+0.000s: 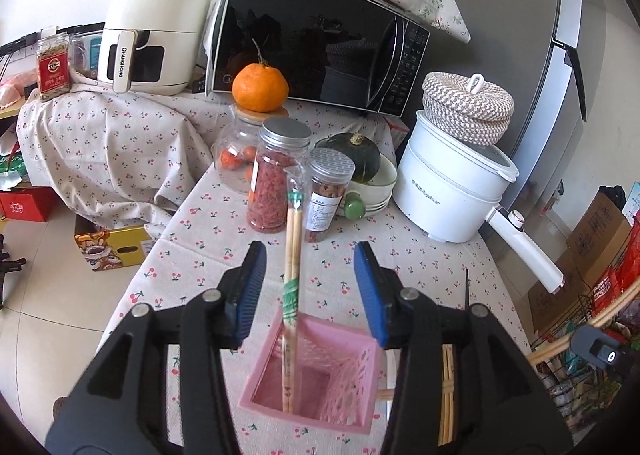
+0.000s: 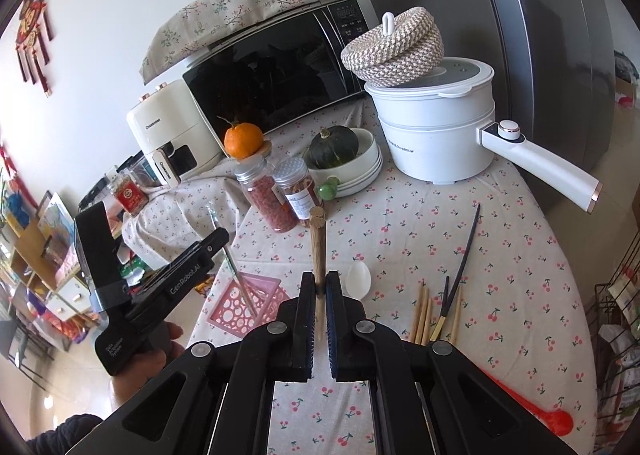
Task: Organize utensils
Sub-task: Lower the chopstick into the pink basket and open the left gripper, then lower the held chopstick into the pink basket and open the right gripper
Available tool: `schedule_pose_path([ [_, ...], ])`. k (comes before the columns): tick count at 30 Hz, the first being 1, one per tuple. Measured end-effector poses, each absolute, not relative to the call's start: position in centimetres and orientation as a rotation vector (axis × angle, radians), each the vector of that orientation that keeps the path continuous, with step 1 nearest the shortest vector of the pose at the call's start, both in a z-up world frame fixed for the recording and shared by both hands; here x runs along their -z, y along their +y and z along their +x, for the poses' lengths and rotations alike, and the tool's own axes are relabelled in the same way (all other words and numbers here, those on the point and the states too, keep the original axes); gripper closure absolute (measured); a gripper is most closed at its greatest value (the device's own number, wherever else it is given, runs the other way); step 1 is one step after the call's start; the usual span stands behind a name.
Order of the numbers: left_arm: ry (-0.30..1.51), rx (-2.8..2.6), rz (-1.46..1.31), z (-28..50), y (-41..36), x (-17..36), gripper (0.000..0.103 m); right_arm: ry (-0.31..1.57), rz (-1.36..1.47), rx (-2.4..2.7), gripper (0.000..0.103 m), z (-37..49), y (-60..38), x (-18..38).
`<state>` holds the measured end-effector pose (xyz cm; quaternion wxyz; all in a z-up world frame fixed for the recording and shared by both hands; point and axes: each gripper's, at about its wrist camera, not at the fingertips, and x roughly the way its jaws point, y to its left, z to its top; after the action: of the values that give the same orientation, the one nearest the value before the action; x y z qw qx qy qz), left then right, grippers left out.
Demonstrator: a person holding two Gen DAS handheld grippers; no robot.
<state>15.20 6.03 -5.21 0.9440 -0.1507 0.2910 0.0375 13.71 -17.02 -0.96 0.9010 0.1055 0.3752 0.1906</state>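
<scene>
- The left gripper (image 1: 310, 287) hovered over the pink basket (image 1: 320, 375), its blue pads (image 1: 252, 287) apart and touching nothing.
- A wrapped pair of chopsticks (image 1: 292, 283) stood tilted in the basket, lower end inside at the left wall, upper end leaning toward 12 o'clock between the spread pads, clear of both.
- In the right wrist view, the left gripper (image 2: 222, 241) sat at 9 o'clock, held by a hand (image 2: 156, 351); the wrapped pair (image 2: 240, 279) and basket (image 2: 248, 303) lay just below it.
- The right gripper (image 2: 320, 287) was clamped on a wooden-handled utensil (image 2: 318, 247); the handle stuck up toward 12 o'clock from between the pads. Its working end was hidden.
- On the cherry-print tablecloth (image 2: 420, 239), at 3 o'clock from the right gripper, lay loose bamboo chopsticks (image 2: 424, 311) and a dark pair of chopsticks (image 2: 464, 255), fanned and overlapping.
- A white spoon (image 2: 358, 279) lay just beside the right gripper's tip, at about 1 o'clock.
- A red spoon (image 2: 536, 411) lay at 4 o'clock near the table edge.
- In the left wrist view, more bamboo chopsticks (image 1: 446, 395) showed at 4 o'clock, partly hidden behind the gripper's arm.
- Beyond the basket at 12 o'clock stood two lidded jars (image 1: 280, 175), an orange (image 1: 260, 87) on a glass jar, a dark squash (image 1: 352, 155) in stacked bowls, a white electric pot (image 1: 452, 191) and a microwave (image 1: 312, 43).
</scene>
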Motion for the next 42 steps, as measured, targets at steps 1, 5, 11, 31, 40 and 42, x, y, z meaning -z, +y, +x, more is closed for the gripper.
schedule_pose_path([
  [1,0.610,-0.068,-0.304,14.8,6.1,5.0,0.049,0.767,0.221,-0.397,0.098,13.6,-17.1,0.6],
  [5,0.677,-0.047,-0.278,12.8,6.2,4.5,0.042,0.724,0.215,-0.405,0.098,13.3,-17.1,-0.9],
  [11,0.767,-0.013,-0.265,9.6,6.5,5.1,0.034,0.655,0.254,-0.434,0.098,12.4,-17.5,-3.6],
  [31,0.937,0.081,-0.226,6.5,6.6,9.0,0.030,0.753,0.231,-0.488,0.098,16.7,-11.9,-0.5],
  [40,0.925,0.101,-0.215,6.4,6.2,8.4,0.029,0.853,0.271,-0.474,0.098,18.9,-11.8,2.5],
  [42,0.927,0.102,-0.213,6.4,6.2,8.5,0.028,0.857,0.266,-0.473,0.097,19.0,-11.7,2.7],
])
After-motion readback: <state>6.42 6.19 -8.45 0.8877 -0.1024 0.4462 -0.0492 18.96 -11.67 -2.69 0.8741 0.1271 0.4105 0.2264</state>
